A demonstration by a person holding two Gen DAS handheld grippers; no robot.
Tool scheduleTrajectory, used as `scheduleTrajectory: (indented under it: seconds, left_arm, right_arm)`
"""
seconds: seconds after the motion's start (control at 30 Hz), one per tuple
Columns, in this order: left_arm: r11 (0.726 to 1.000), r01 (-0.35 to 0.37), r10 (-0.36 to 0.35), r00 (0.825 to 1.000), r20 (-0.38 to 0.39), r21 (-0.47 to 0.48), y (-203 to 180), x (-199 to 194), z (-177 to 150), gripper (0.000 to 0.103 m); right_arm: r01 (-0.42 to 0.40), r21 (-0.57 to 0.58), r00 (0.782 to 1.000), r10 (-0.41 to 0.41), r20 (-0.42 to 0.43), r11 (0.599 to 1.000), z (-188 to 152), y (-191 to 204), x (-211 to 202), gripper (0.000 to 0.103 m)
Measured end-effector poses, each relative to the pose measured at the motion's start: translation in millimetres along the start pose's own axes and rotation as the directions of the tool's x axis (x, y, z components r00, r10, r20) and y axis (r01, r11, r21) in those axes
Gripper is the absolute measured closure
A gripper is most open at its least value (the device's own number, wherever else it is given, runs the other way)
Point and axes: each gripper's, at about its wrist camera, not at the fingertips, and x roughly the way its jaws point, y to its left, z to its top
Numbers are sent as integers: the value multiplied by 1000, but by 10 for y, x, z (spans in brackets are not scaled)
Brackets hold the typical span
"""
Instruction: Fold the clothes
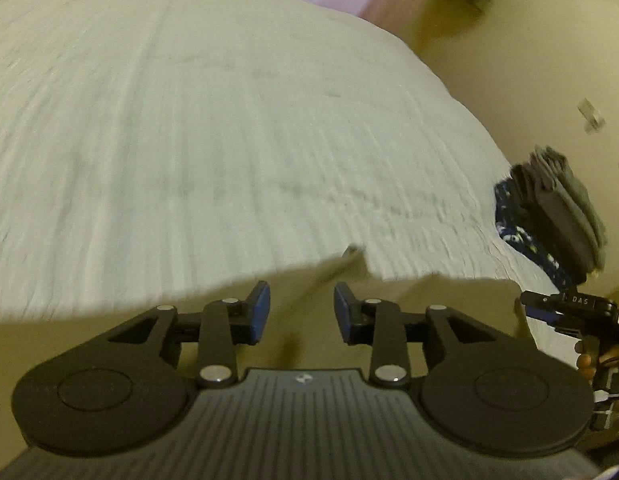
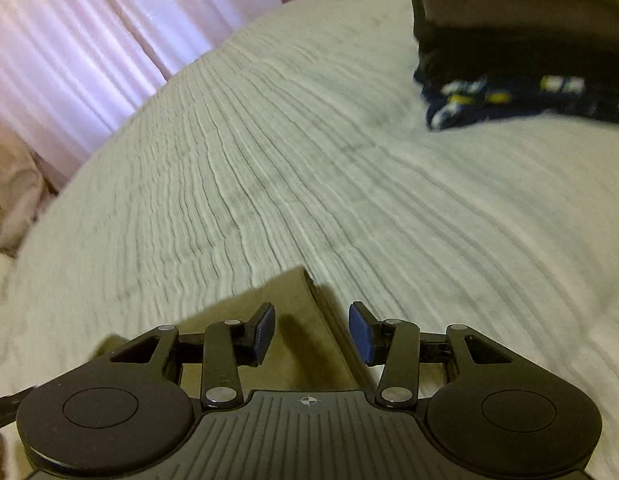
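- Two blurred fisheye views along handheld tools were shown, both looking down over a bed (image 1: pixel 189 128) covered in a pale, ribbed bedspread.
- In the left wrist view, the left tool (image 1: pixel 302 310) was seen at the lower centre of the frame, its blue-padded fingers parted with nothing between them.
- Beneath that tool, an olive-tan cloth (image 1: pixel 293 300) was seen lying on the bedspread, one corner pointing toward the centre of the frame.
- At the right edge of the same view, a stack of folded clothes (image 1: pixel 557 216) was seen on the bed, grey pieces on top and a dark blue patterned piece at the bottom.
- Below the stack, at the lower right, part of the right tool (image 1: pixel 569 308) and some fingers of a hand (image 1: pixel 585 360) were visible.
- In the right wrist view, the right tool (image 2: pixel 311 334) was seen at the lower centre, its fingers parted and gripping nothing.
- The olive-tan cloth was seen under it, a folded edge running between the fingers without being touched.
- The folded stack was seen in the upper right, and pale pink curtains (image 2: pixel 77 48) in the upper left.
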Motion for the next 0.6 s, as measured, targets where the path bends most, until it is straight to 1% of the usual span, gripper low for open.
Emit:
scheduleTrajectory:
  seconds: [0.07, 0.1, 0.2, 0.27, 0.3, 0.33, 0.37, 0.4, 0.43, 0.47, 0.53, 0.57, 0.6]
  left_arm:
    - [999, 25, -24, 999, -23, 38, -69, 241, 150, 66]
    - [998, 45, -42, 998, -45, 52, -88, 376, 228, 63]
    - [992, 102, -92, 987, -131, 71, -162, 753, 339, 63]
    - [992, 104, -90, 981, -174, 74, -173, 956, 345, 70]
    - [992, 104, -89, 977, -194, 69, -161, 1051, 338, 75]
    - [992, 105, -89, 973, -214, 65, -149, 1145, 331, 94]
    - [992, 110, -94, 969, -229, 57, -130, 1212, 320, 102]
    - [992, 120, -108, 968, -226, 44, -95, 1225, 304, 103]
    - [991, 134, -127, 972, -199, 24, -46, 1203, 288, 103]
    - [989, 150, -148, 977, -154, -1, 11, 1174, 277, 103]
    - [985, 163, -167, 984, -68, -52, 131, 1171, 275, 103]
    - [984, 161, -165, 985, -48, -76, 198, 1189, 260, 103]
    - [986, 146, -151, 987, -52, -81, 223, 1240, 234, 103]
  right_arm:
    - [-26, 34, 1000, 26, -12, 999, 45, -65, 90, 58]
    - [-33, 47, 999, 34, -15, 998, 56, -92, 128, 58]
    - [-59, 76, 998, 61, -27, 995, 88, -152, 203, 58]
    - [-83, 81, 996, 85, -31, 993, 86, -164, 220, 58]
    - [-93, 78, 995, 96, -32, 993, 83, -165, 228, 59]
    - [-101, 74, 994, 104, -31, 992, 81, -164, 238, 59]
    - [-99, 55, 995, 100, -28, 994, 79, -157, 253, 66]
    - [-99, 29, 995, 100, -23, 995, 66, -141, 249, 86]
    - [-100, 3, 995, 100, -18, 995, 54, -126, 246, 89]
    - [-98, -24, 995, 98, -10, 995, 40, -109, 239, 92]
    - [-59, -92, 997, 63, 46, 994, -16, -48, 174, 94]
    - [-34, -95, 998, 39, 51, 995, -55, -47, 201, 94]
    - [-9, -98, 998, 15, 57, 995, -94, -46, 228, 94]
